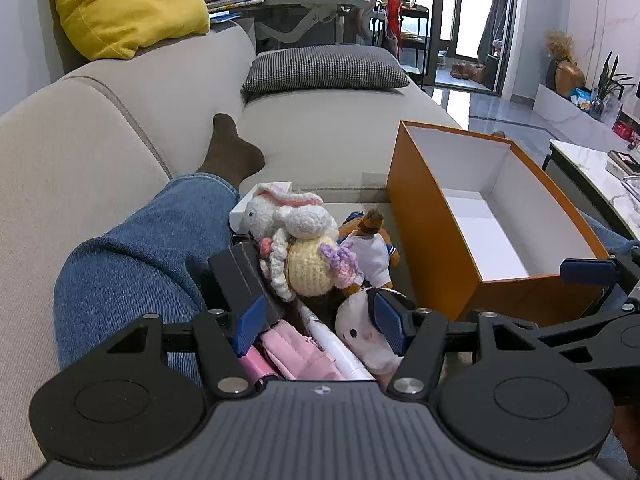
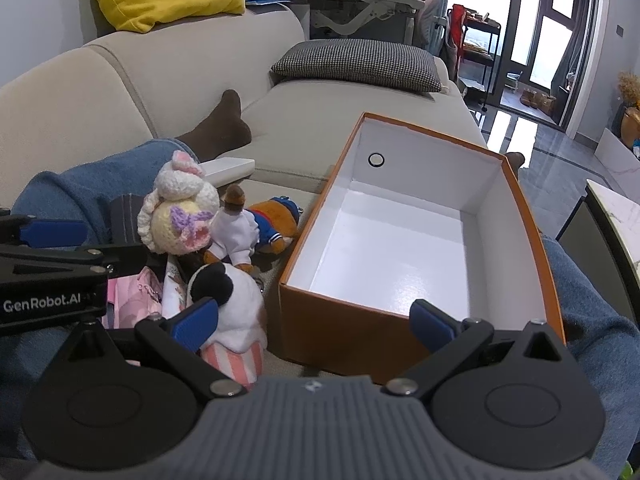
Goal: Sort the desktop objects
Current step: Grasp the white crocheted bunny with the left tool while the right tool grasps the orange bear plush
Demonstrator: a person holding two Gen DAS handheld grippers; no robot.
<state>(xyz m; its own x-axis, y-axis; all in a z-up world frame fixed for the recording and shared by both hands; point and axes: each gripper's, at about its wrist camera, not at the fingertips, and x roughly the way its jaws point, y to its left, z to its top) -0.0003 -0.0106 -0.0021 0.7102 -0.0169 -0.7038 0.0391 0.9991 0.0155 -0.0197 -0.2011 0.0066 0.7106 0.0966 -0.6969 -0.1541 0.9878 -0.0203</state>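
Surface: you are working on a beige sofa (image 1: 320,140), its seat carrying the toys and the box; your denim-clad leg (image 1: 132,256) is lying along the left, the brown-socked foot (image 1: 230,148) resting near the backrest.
Room: a yellow cushion (image 1: 128,4) is sitting on top of the backrest, a houndstooth cushion (image 1: 324,68) is lying at the far end of the seat, and a glossy tiled floor (image 1: 512,120) is stretching away to glass doors on the right.
Toys: the crocheted white rabbit (image 1: 288,214), the yellow crocheted doll (image 1: 310,266), the brown bear in a sailor suit (image 1: 370,250) and the white plush (image 1: 366,330) are crowding together just left of the box, on top of pink items (image 1: 292,354).
Box: the orange box (image 2: 352,328) with its white inside is standing open and holding nothing.
Left gripper (image 1: 320,320): your claw is spreading fairly wide over the pile, gripping nothing; one blue pad is lying against the white plush.
Right gripper (image 2: 316,322): your claw is gaping fully wide at the box's near edge, holding nothing.
Open room: the box's left wall is running just beside the toys; bare seat is lying beyond them toward the houndstooth cushion.
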